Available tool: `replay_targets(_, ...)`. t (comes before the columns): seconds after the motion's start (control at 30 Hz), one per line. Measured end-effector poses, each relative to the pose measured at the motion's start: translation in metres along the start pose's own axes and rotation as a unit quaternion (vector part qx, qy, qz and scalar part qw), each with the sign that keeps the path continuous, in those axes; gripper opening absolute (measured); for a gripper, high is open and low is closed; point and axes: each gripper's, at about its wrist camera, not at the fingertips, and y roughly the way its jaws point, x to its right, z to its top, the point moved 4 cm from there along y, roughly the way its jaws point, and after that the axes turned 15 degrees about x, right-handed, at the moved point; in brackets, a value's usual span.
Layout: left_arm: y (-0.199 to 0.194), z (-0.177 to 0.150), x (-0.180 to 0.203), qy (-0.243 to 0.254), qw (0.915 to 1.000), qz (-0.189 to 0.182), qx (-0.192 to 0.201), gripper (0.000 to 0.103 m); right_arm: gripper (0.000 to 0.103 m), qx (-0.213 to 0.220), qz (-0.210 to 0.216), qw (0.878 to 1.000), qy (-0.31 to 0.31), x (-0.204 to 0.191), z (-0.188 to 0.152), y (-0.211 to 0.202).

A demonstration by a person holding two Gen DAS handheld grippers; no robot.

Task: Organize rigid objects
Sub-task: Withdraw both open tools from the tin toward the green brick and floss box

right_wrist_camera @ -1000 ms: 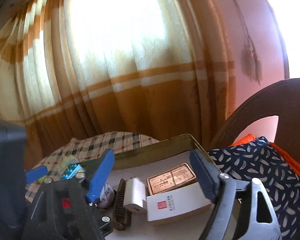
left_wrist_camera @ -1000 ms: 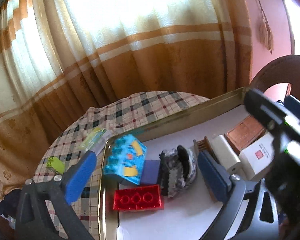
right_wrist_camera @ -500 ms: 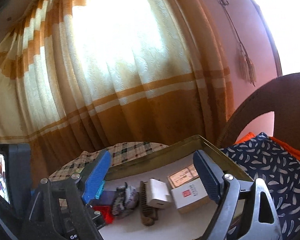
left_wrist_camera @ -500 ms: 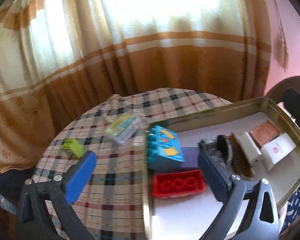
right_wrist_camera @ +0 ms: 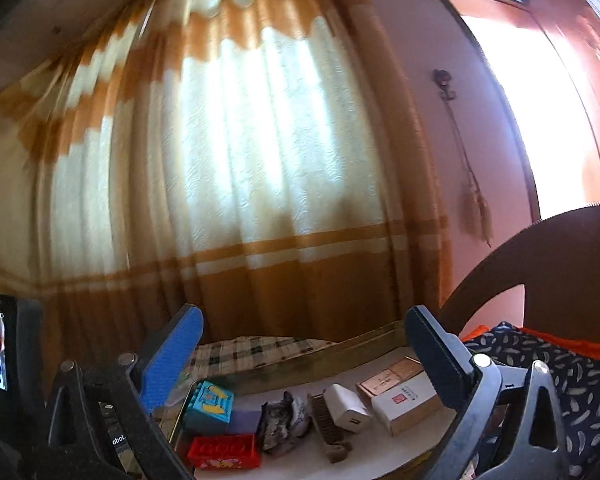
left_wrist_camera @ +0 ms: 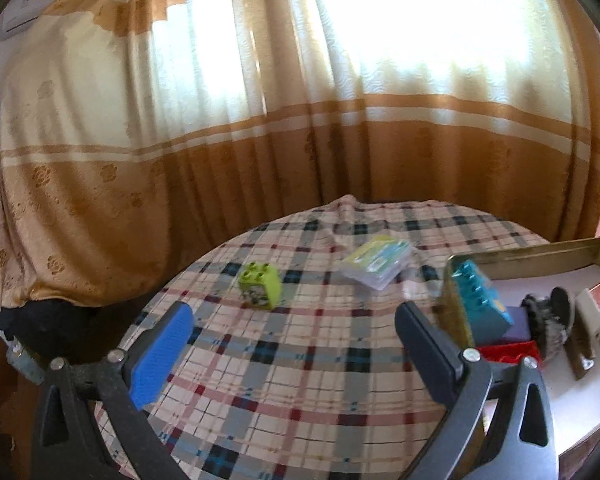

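Left hand-held gripper [left_wrist_camera: 296, 344] jaws apart, empty, above plaid tabletop [left_wrist_camera: 300, 380]; green block [left_wrist_camera: 259, 286] and clear packet [left_wrist_camera: 378, 262] lie ahead. Right hand-held gripper [right_wrist_camera: 304, 354] also apart, empty, over tray [right_wrist_camera: 300, 364] holding blocks and boxes.

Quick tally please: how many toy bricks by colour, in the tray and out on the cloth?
Green brick, on the cloth: 1
Blue brick, in the tray: 1
Red brick, in the tray: 1
Purple brick, in the tray: 1
Total: 4 bricks, 3 in the tray and 1 outside it.
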Motion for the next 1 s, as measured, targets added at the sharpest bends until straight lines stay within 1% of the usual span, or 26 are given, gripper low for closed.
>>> replay_targets(0.1, 0.003, -0.004, -0.004, -0.013, 0.9998, -0.005, -0.014, 0.103, 0.102, -0.002, 0.012, 1.000, -0.001, -0.004, -0.001, -0.001)
replay_targets(0.23, 0.009, -0.008, -0.009, -0.030, 0.9991, -0.008, -0.030, 0.103, 0.102, -0.043, 0.009, 0.999, 0.011, -0.002, -0.009, 0.004)
replay_targets(0.53, 0.008, -0.009, -0.011, -0.042, 0.9984, -0.023, -0.031, 0.103, 0.102, -0.037, 0.027, 0.999, -0.008, -0.017, -0.010, -0.002)
replay_targets(0.73, 0.014, -0.013, -0.020, -0.063, 0.9963, -0.029, -0.051, 0.102, 0.102, -0.045, 0.028, 0.999, 0.007, -0.022, -0.011, -0.001)
replay_targets(0.87, 0.017, -0.016, -0.029, -0.073, 0.9952, -0.025, -0.060, 0.102, 0.102, -0.040, 0.036, 0.999, 0.004, -0.032, -0.011, -0.002)
replay_targets(1.0, 0.021, -0.016, -0.039, -0.065, 0.9961, -0.011, -0.059, 0.102, 0.102, -0.046, 0.050, 0.998, -0.003, -0.047, -0.014, -0.002)
